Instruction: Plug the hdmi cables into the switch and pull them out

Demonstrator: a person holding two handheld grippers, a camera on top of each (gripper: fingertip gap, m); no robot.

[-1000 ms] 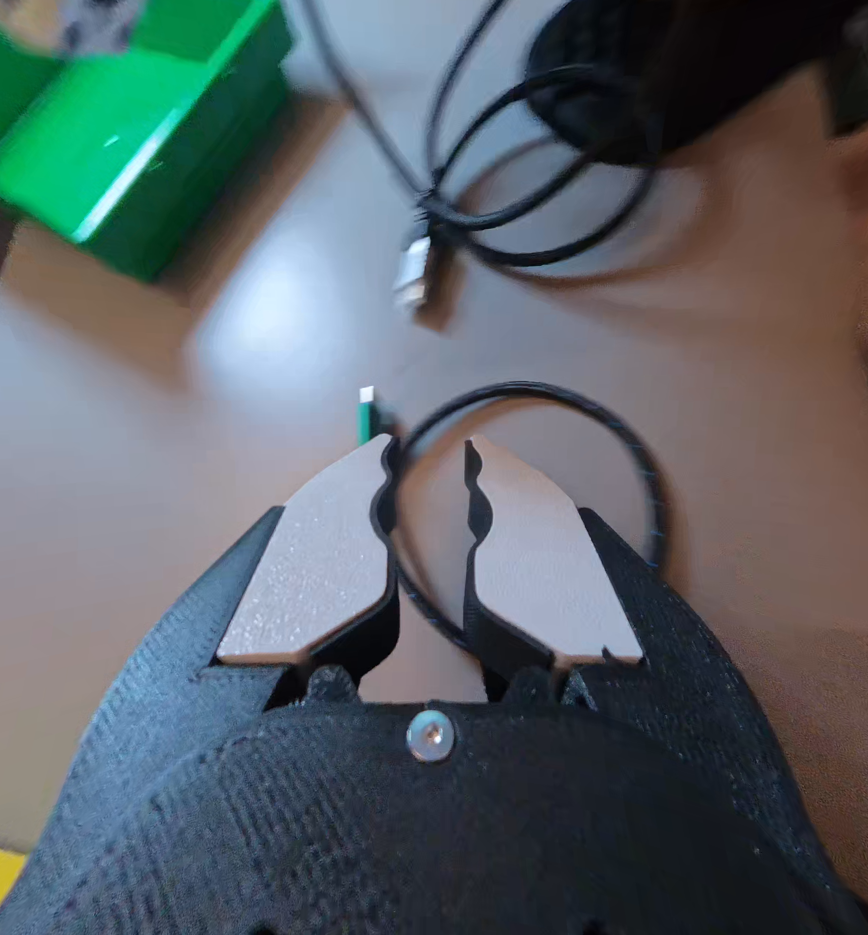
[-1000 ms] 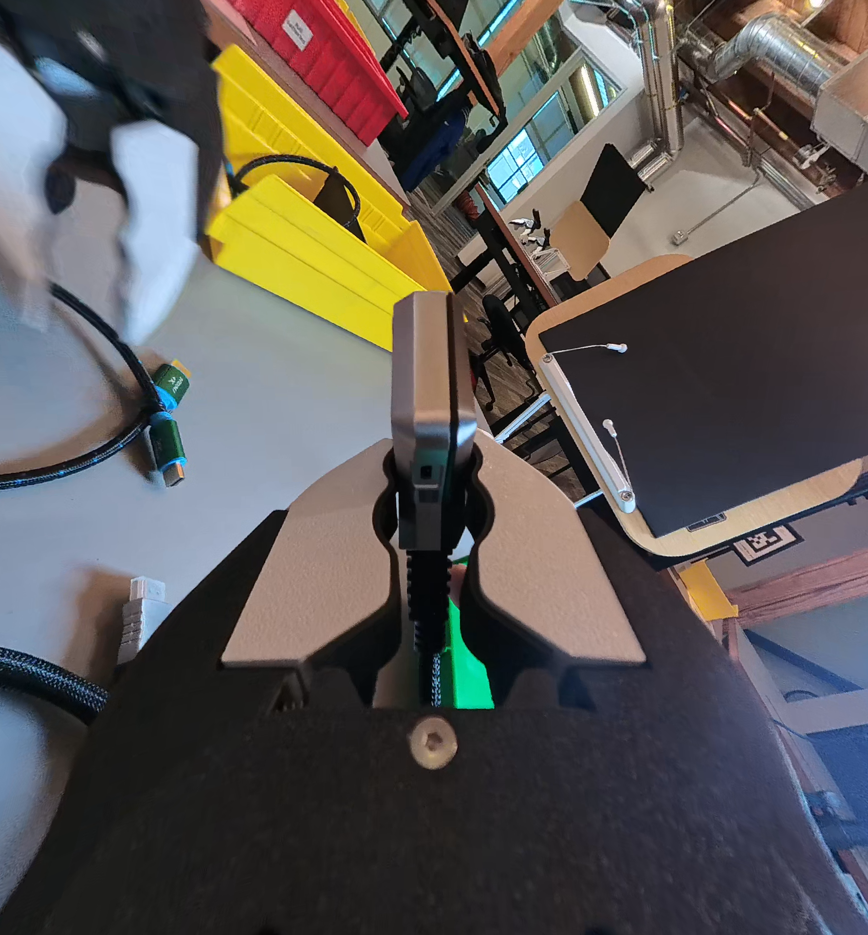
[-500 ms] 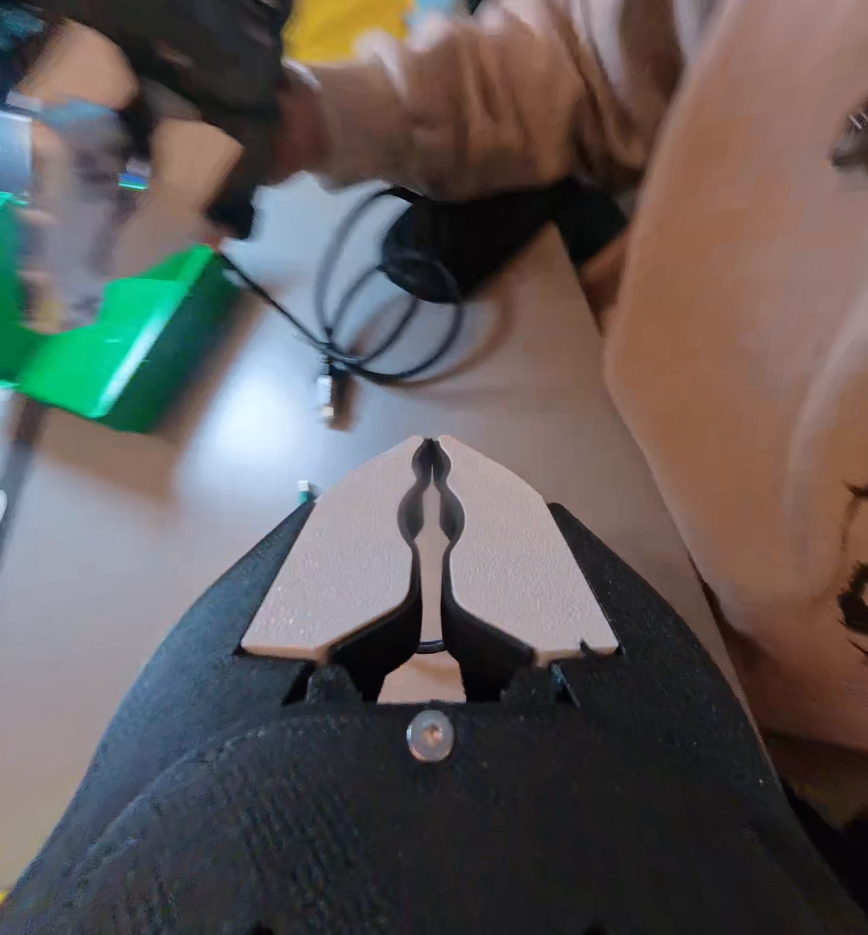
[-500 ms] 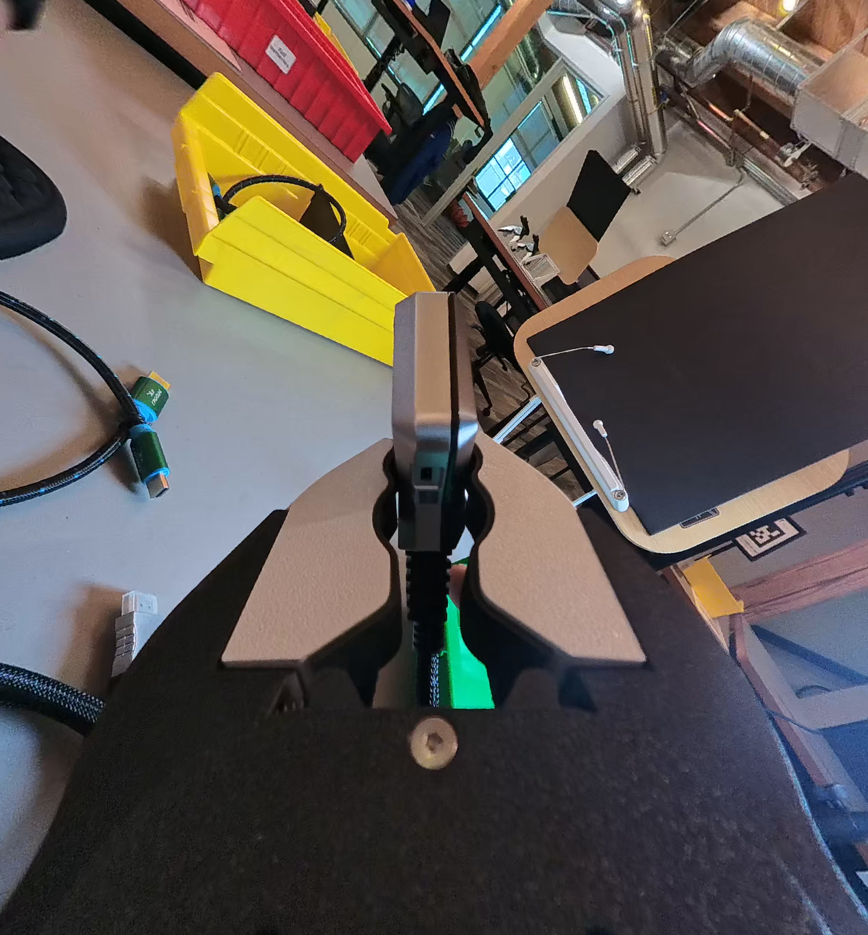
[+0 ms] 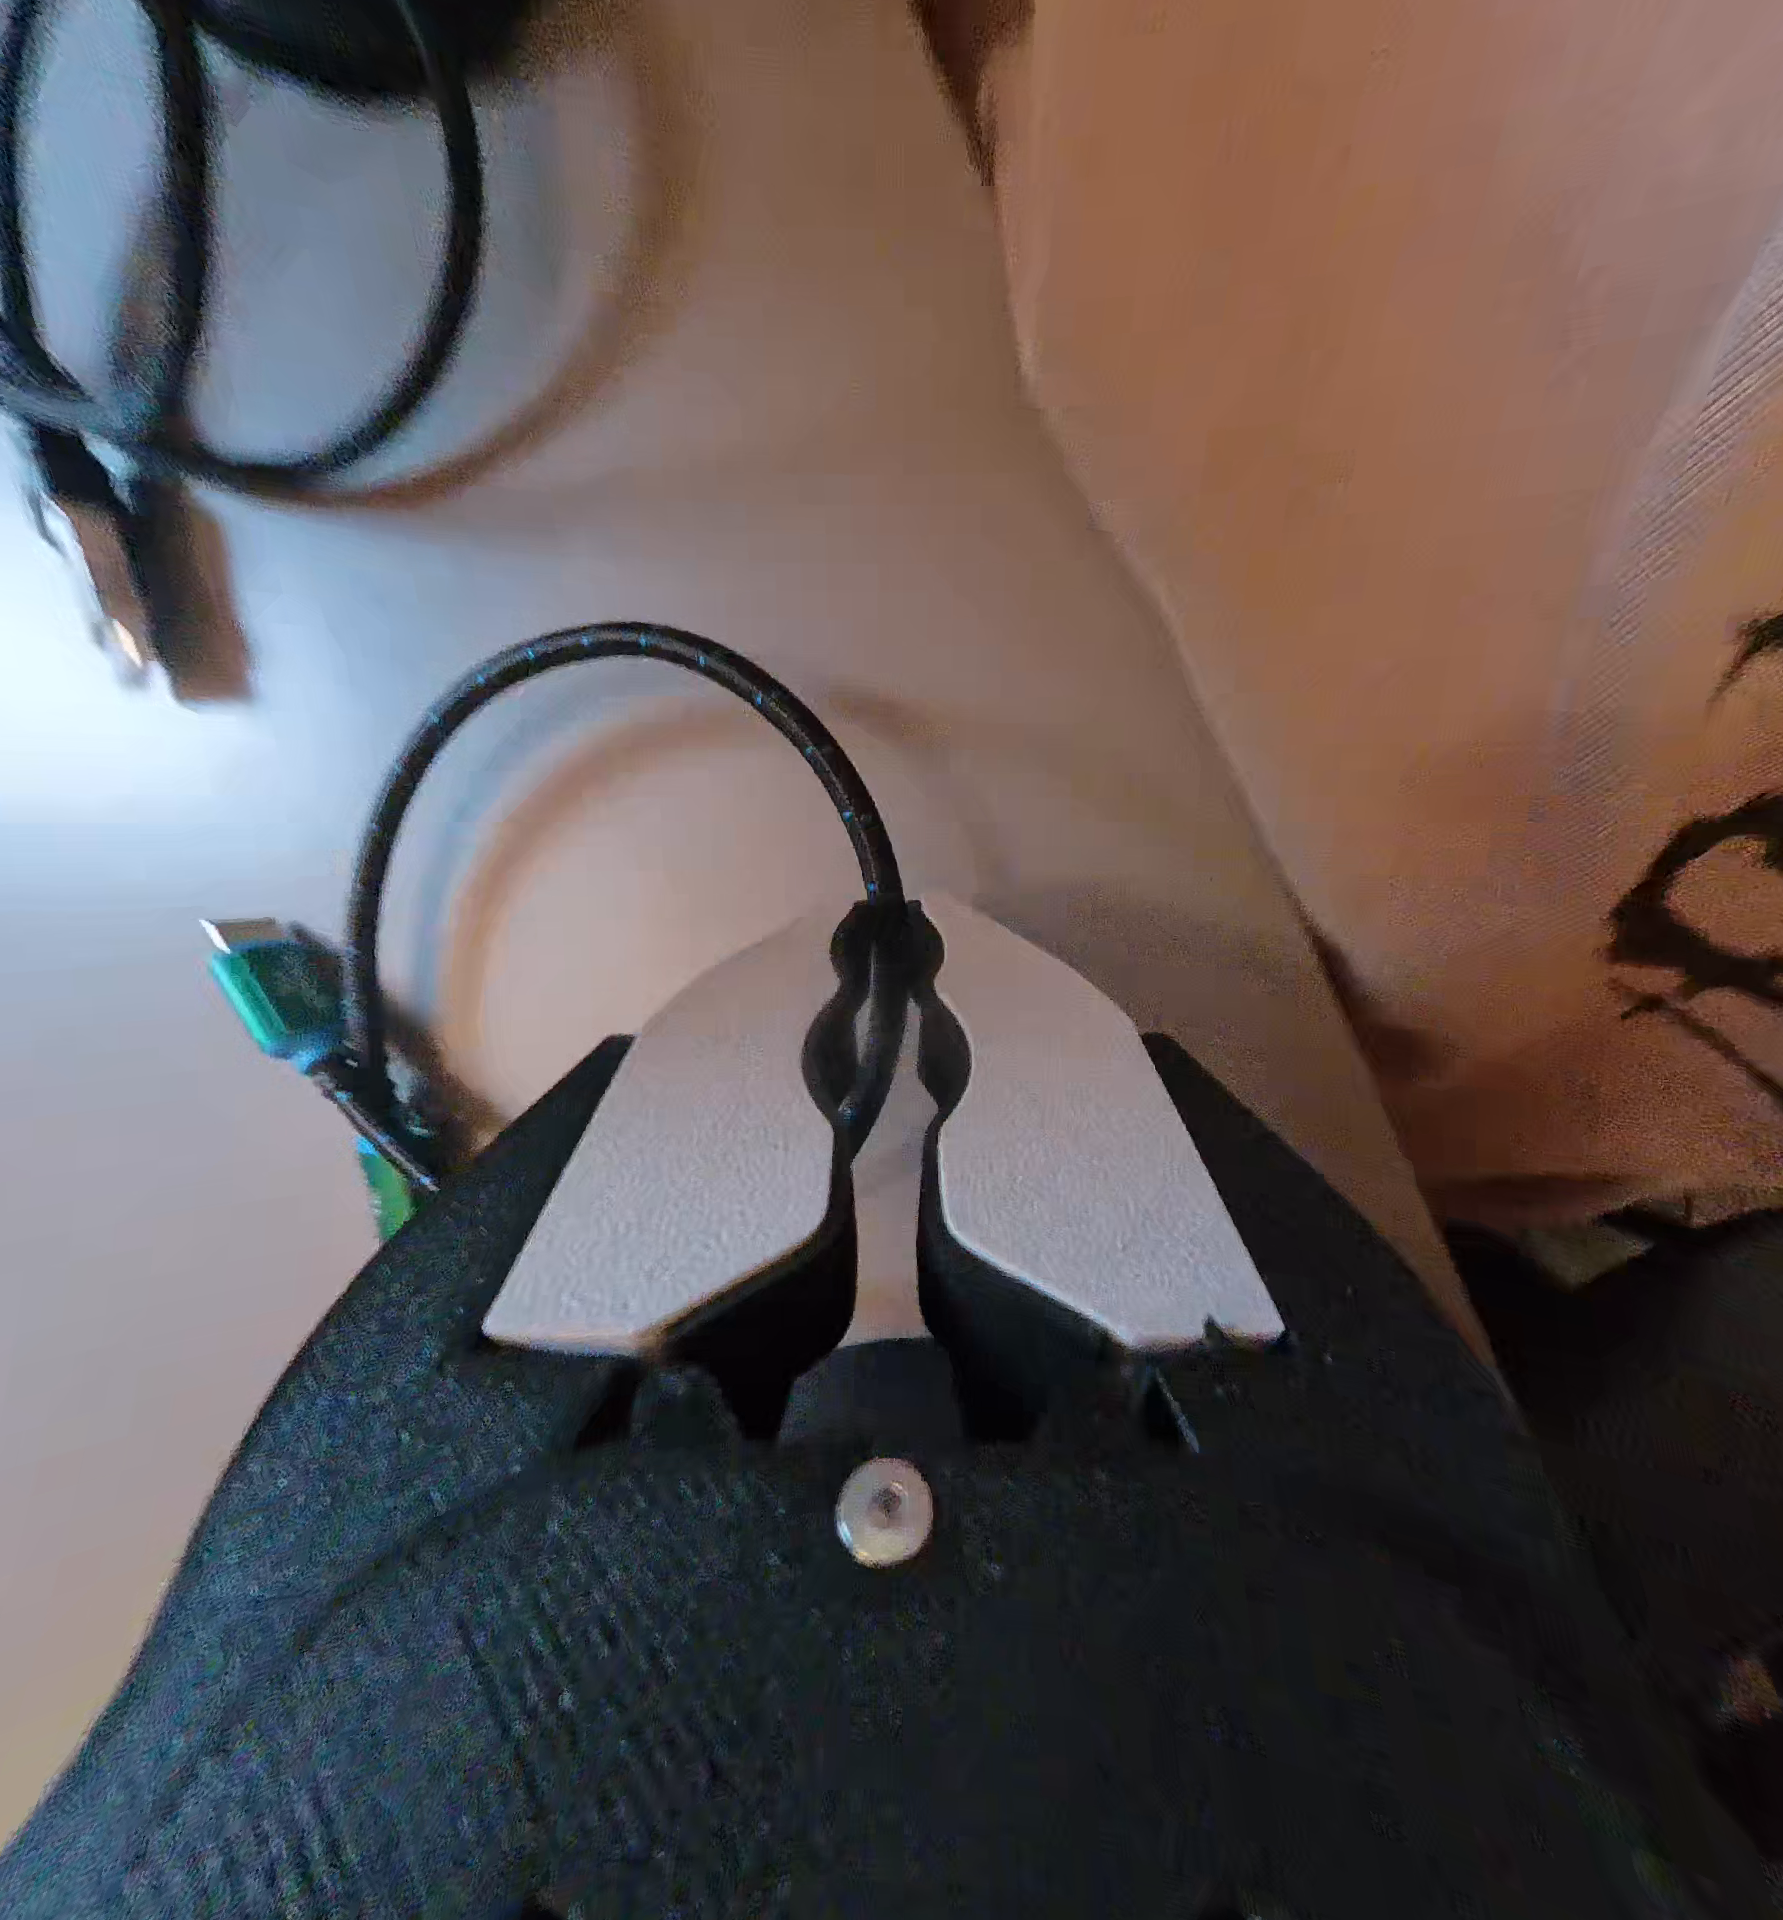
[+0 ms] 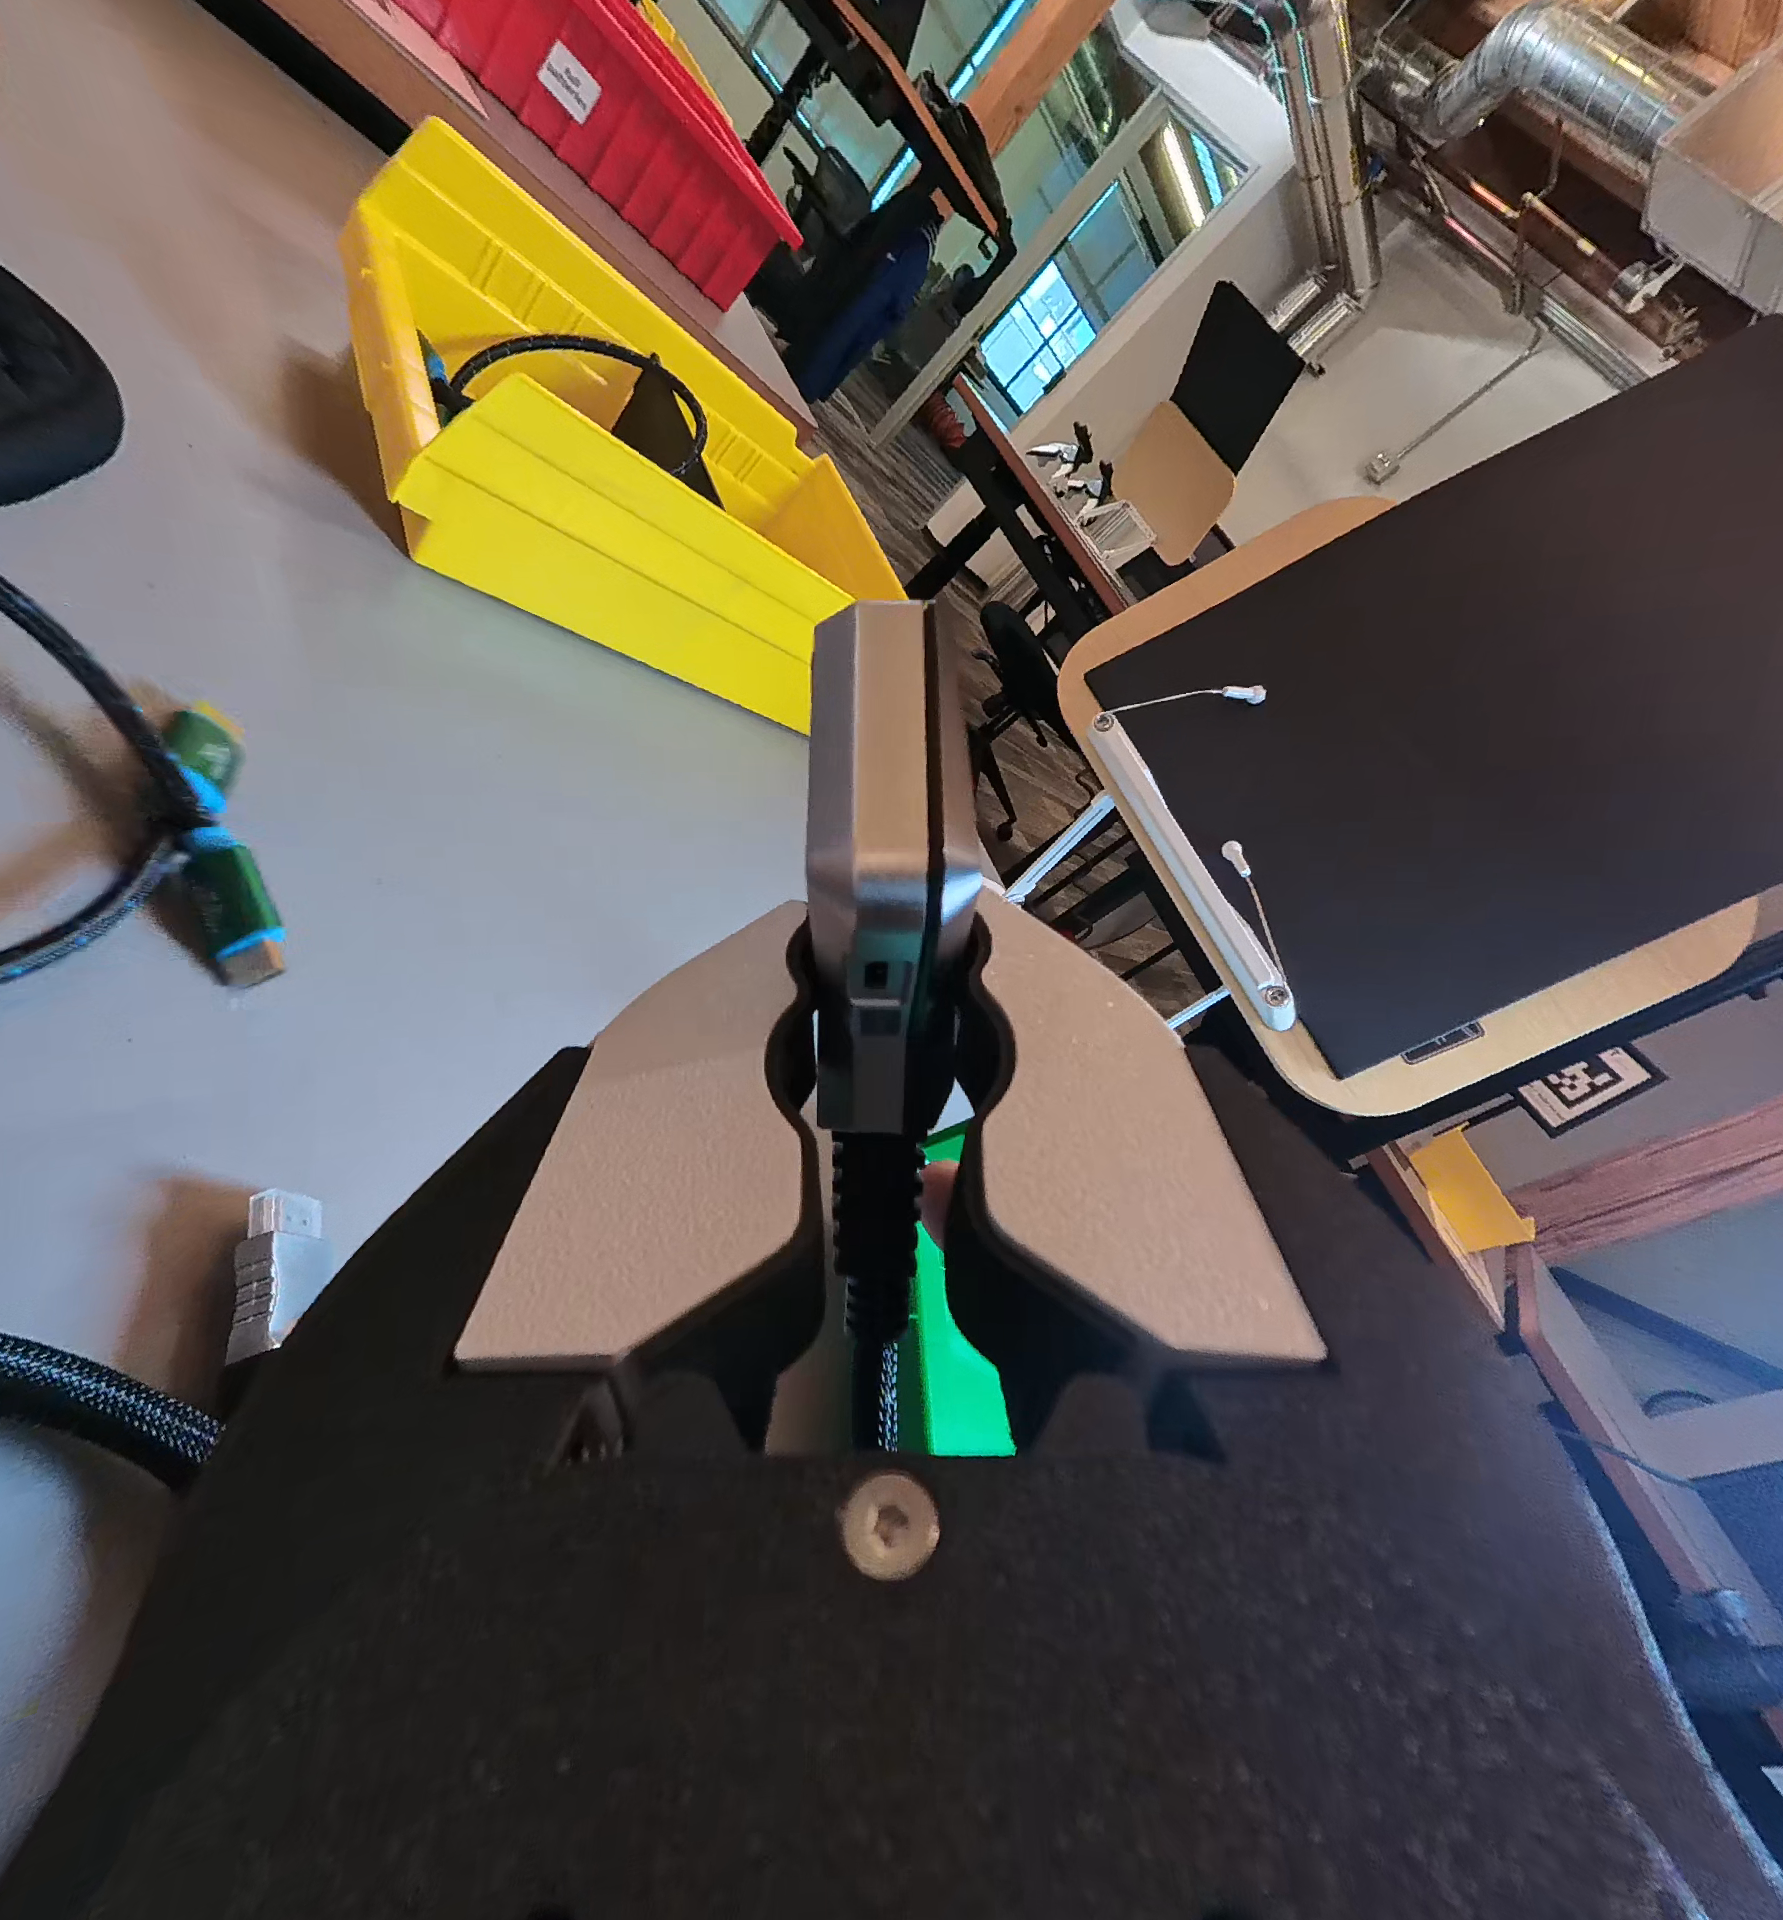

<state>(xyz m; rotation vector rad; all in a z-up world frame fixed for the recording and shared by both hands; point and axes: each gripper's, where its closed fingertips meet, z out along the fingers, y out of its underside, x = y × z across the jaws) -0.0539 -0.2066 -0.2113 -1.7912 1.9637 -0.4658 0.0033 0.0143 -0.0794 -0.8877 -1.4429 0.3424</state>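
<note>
We hold one switch (image 6: pixel 882 821), a slim grey box standing upright on its edge, its lower end pinched between the fingers of our right gripper (image 6: pixel 885 1003); those fingers are narrowed onto its two flat sides. A ribbed black strain relief and braided lead (image 6: pixel 876 1288) run down from the switch's near end between the fingers.

Our left gripper (image 5: pixel 882 920) has its tips closed on one thin black braided cable with blue flecks (image 5: pixel 596 665), which arches up and over to the left. That cable ends in two green plugs: in the left wrist view one (image 5: pixel 274 982) lies just left of the gripper with the other partly hidden beside it, and in the right wrist view we count both (image 6: pixel 232 914), side by side on the grey table (image 6: pixel 513 831), on the left.

Nearer, at the left edge, one silver plug (image 6: pixel 274 1278) on a thick black braided cable (image 6: pixel 66 1392) lies on the table. A further thin black cable lies in loops (image 5: pixel 243 312) far left in the left wrist view.

Beyond, we count one yellow bin (image 6: pixel 596 509), holding a black cable, and one red bin (image 6: pixel 638 135) behind it.
</note>
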